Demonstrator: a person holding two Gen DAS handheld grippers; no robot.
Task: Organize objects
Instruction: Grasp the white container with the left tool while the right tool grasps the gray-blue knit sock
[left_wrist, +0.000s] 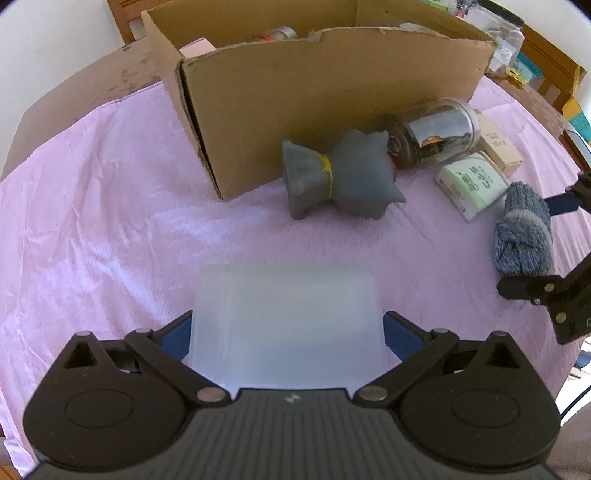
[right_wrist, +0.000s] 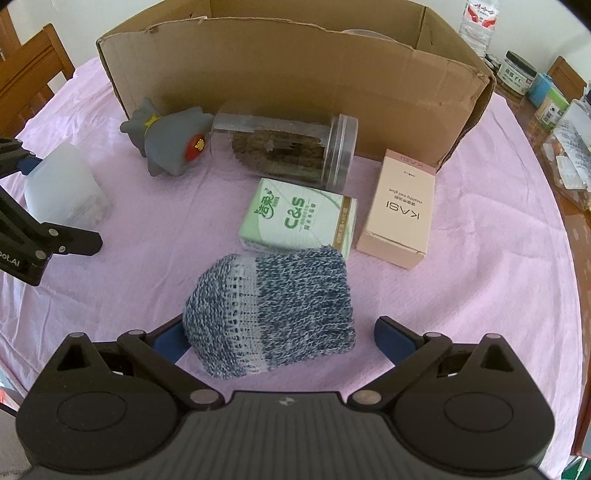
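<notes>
The left gripper (left_wrist: 288, 328) clamps a translucent plastic container (left_wrist: 286, 317) between its blue pads, low over the pink tablecloth (left_wrist: 110, 206) near the table's front edge. The right gripper (right_wrist: 280, 336) stands wide around a rolled blue knitted sock (right_wrist: 269, 314); whether the pads touch it cannot be told. Toward the far edge, before the open cardboard box (right_wrist: 295, 74), lie a grey rubber toy (right_wrist: 170, 144), a clear jar (right_wrist: 288, 147) on its side, a green tissue pack (right_wrist: 299, 218) and a pink KASI carton (right_wrist: 399, 210).

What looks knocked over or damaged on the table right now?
The clear jar lies on its side against the cardboard box, and the grey toy is tipped over beside it. The box's front rim is torn and ragged.
</notes>
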